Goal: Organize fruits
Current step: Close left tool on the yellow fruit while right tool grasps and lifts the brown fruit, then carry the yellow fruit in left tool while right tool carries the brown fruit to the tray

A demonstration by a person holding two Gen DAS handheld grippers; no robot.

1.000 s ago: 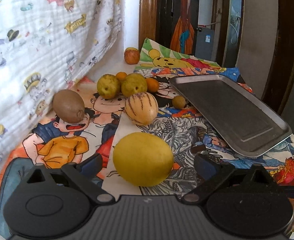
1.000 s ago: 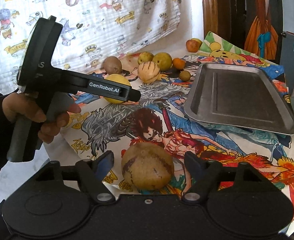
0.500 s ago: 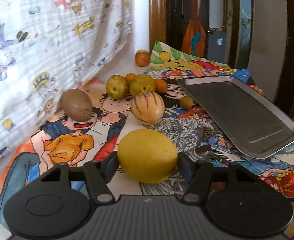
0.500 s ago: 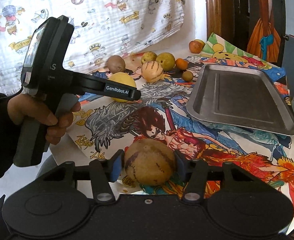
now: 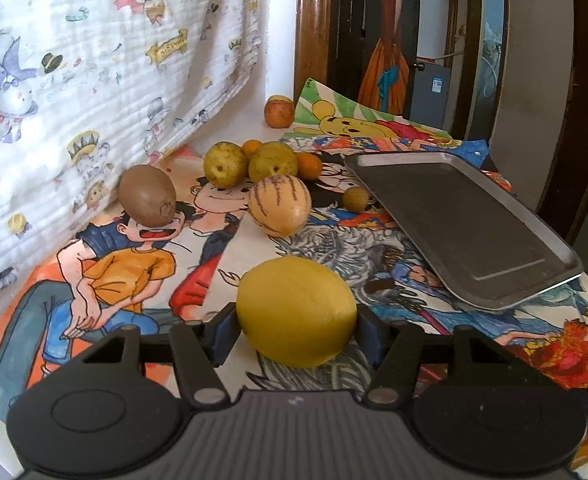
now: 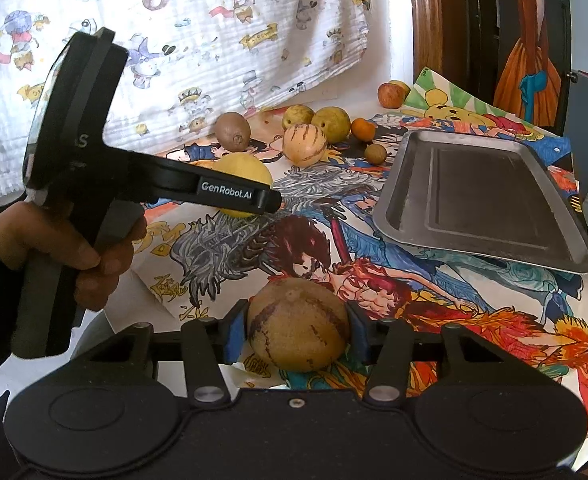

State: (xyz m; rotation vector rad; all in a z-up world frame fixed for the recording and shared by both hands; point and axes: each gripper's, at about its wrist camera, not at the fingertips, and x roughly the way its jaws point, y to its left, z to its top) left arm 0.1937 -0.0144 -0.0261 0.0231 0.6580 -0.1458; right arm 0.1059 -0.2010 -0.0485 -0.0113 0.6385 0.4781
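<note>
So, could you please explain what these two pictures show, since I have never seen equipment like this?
No robot is here: a person holds a two-finger gripper in each hand, and a camera on each looks forward along its fingers. One picture comes from the left gripper, which is closed on a yellow lemon. The other comes from the right gripper, closed on a brown striped melon; it also shows the left tool from the side, held by a hand. The surface is covered with cartoon posters. On it lie a kiwi, a paler striped melon, two green-yellow fruits, small oranges, a reddish fruit at the back and an empty metal tray.
</note>
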